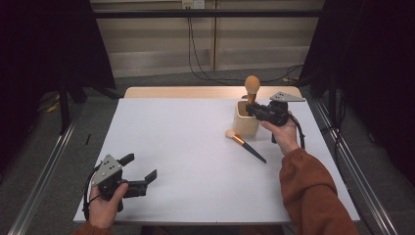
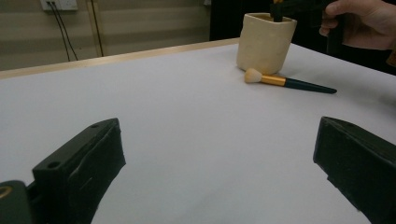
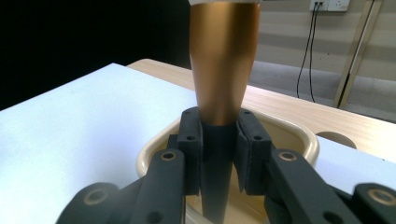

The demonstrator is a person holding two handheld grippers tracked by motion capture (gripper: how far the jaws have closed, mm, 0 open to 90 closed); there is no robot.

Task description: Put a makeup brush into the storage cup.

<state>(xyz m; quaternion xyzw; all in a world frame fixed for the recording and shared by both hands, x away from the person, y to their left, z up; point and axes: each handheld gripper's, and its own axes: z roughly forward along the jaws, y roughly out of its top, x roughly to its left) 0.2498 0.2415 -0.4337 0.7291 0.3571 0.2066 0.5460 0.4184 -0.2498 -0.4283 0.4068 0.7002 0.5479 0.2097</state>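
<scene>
**High view: right jaws clamp a brush over the cup, left jaws stand wide**

Nearest to us, at the front left corner of the white surface point(image 1: 186, 161), we see the left gripper point(image 1: 142, 172) in a hand, its jaws spread wide with nothing between them. In the left gripper view the same two black jaws rise at either side with bare surface between.

Further in, right of the middle, a makeup brush point(image 1: 244, 145) lies flat on the surface, its pale bristle head towards the cup and its dark handle pointing to the near right. It sits just beside the cream cup point(image 1: 244, 122), apart from both grippers.

Beyond it, the right gripper point(image 1: 251, 108), held by a hand in an orange sleeve, reaches in level from the right above the cup. Its jaws are closed on the dark stem of a second, upright brush point(image 1: 252, 88), just below the copper ferrule point(image 3: 224, 60). The lower end of the handle hangs inside the cup's mouth, and the round tan bristle head stands above the gripper.
</scene>
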